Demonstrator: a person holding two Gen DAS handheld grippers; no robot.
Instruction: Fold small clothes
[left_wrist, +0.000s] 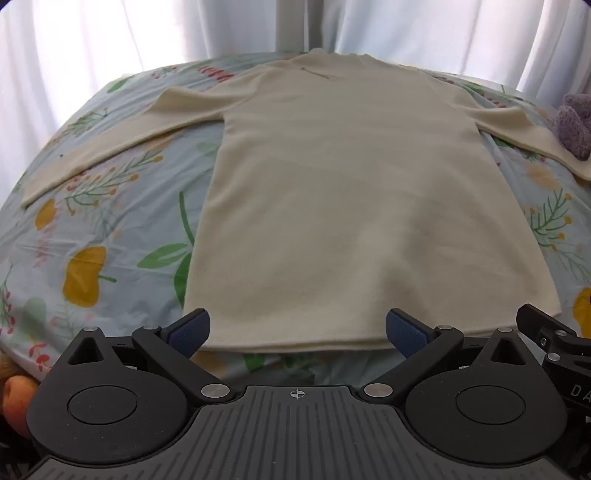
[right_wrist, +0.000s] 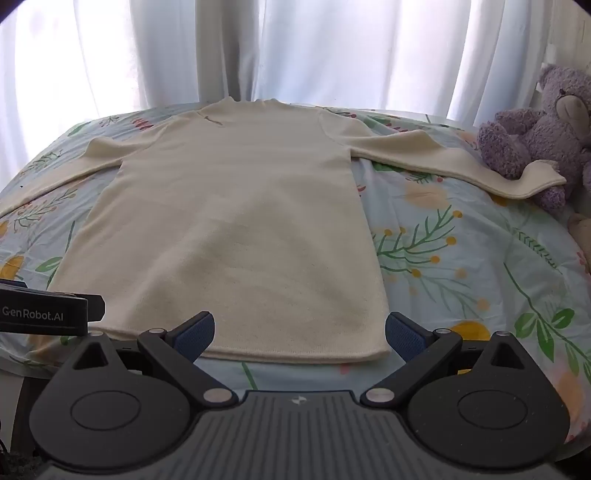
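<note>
A cream long-sleeved knit top (left_wrist: 343, 192) lies flat on the floral bedsheet (left_wrist: 92, 229), neck at the far end, both sleeves spread out sideways. It also shows in the right wrist view (right_wrist: 236, 221). My left gripper (left_wrist: 297, 330) is open and empty, hovering just before the hem at its left half. My right gripper (right_wrist: 299, 332) is open and empty, just before the hem at its right half. The right sleeve's cuff (right_wrist: 532, 181) rests against the plush bear.
A purple plush bear (right_wrist: 546, 129) sits at the bed's right side. White curtains (right_wrist: 295, 48) hang behind the bed. The right gripper's body (left_wrist: 554, 343) shows at the left view's right edge; the left gripper's body (right_wrist: 44, 314) shows in the right view.
</note>
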